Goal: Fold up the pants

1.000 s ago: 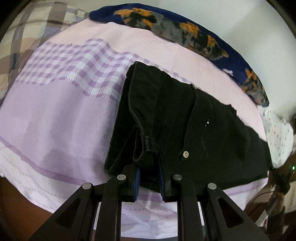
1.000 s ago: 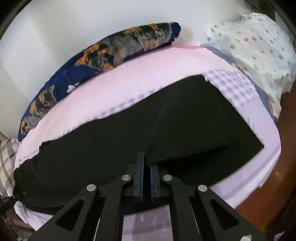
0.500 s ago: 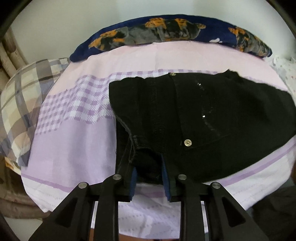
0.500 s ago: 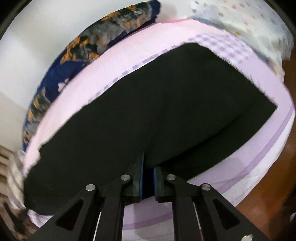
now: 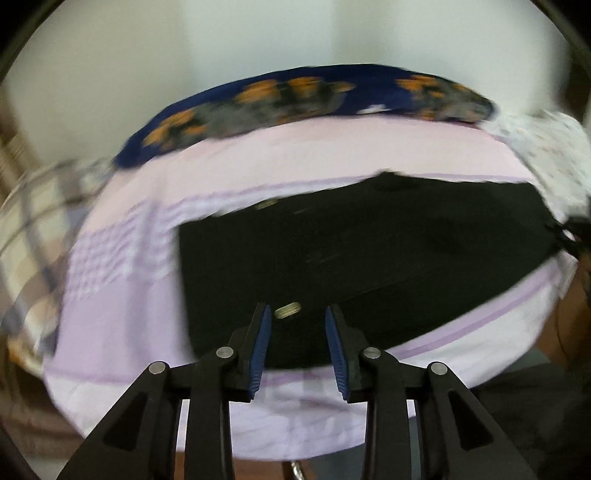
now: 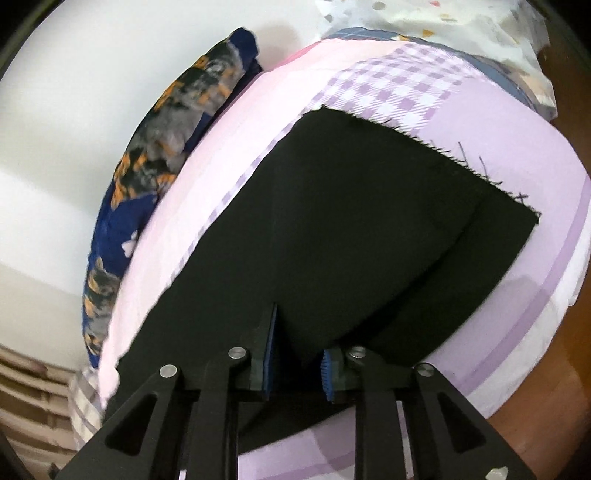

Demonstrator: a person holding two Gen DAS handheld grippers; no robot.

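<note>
- Flat on one bed (image 5: 122, 325) lay one pair of black pants (image 5: 369, 251).
- Left gripper (image 5: 298, 314) stood wide open, empty.
- Right gripper (image 6: 295, 350) gaped too, gripping nothing, fabric between its jaws.

Looking at a bed sheet (image 6: 509, 236) in pink, lilac and gingham, navy-orange blanket (image 5: 295, 99) lying along a plain white wall (image 5: 258, 37), plaid pillow (image 5: 26, 221) left, dotted white pillow (image 6: 443, 18) right, brown floor (image 6: 554, 398).

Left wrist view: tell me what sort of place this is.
Probably a bedroom. The black pants lie flat on a bed with a lilac checked sheet, a navy and orange pillow runs along the white wall, and another pillow sits at the bed's end.
</note>
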